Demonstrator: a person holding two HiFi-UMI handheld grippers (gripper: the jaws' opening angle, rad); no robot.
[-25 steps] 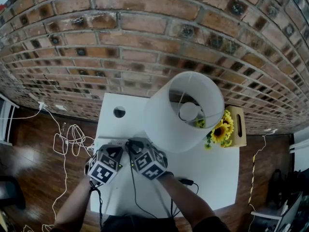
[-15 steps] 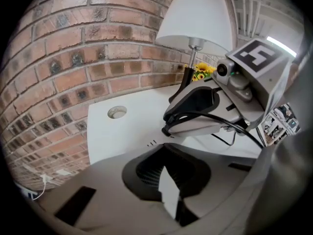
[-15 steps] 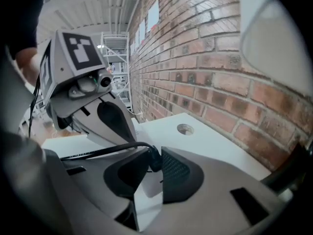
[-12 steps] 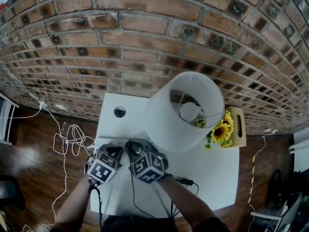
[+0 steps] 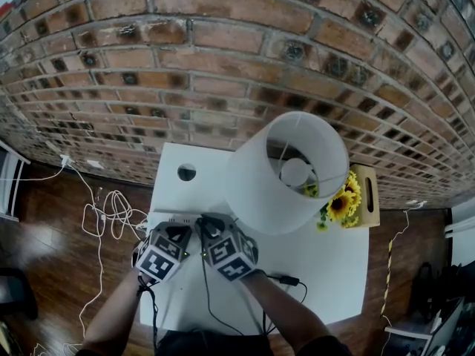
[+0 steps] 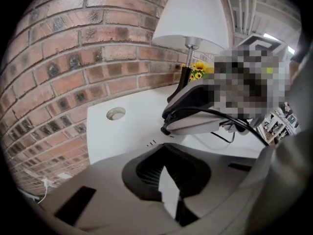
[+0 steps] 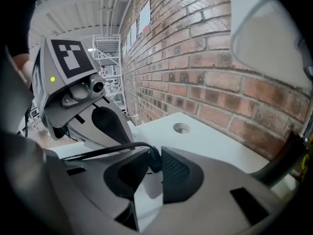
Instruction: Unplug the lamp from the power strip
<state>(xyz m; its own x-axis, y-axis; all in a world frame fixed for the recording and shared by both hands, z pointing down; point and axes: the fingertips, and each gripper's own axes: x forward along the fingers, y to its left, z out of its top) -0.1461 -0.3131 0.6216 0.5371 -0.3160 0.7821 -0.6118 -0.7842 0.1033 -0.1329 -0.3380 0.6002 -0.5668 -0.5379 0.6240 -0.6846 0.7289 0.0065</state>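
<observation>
The lamp with its white shade (image 5: 286, 173) stands on the white table (image 5: 326, 273); it also shows in the left gripper view as a lamp (image 6: 195, 13). A white power strip (image 5: 172, 219) lies at the table's left. My left gripper (image 5: 179, 228) (image 6: 168, 175) is shut on the power strip (image 6: 168, 197), which shows white between its pads. Beside it, my right gripper (image 5: 210, 227) (image 7: 151, 168) is shut on the black plug (image 7: 153, 159), just above the strip (image 7: 146, 192). The plug's black cord (image 7: 105, 152) runs off leftward.
A brick wall (image 5: 223, 73) backs the table. Sunflowers (image 5: 341, 199) in a wooden box (image 5: 367, 195) sit at the right behind the lamp. A round cable hole (image 5: 187, 173) lies at the back left. Loose white cables (image 5: 111, 213) lie on the wood floor.
My right gripper has rolled slightly on the plug. Both hands stay where they were.
</observation>
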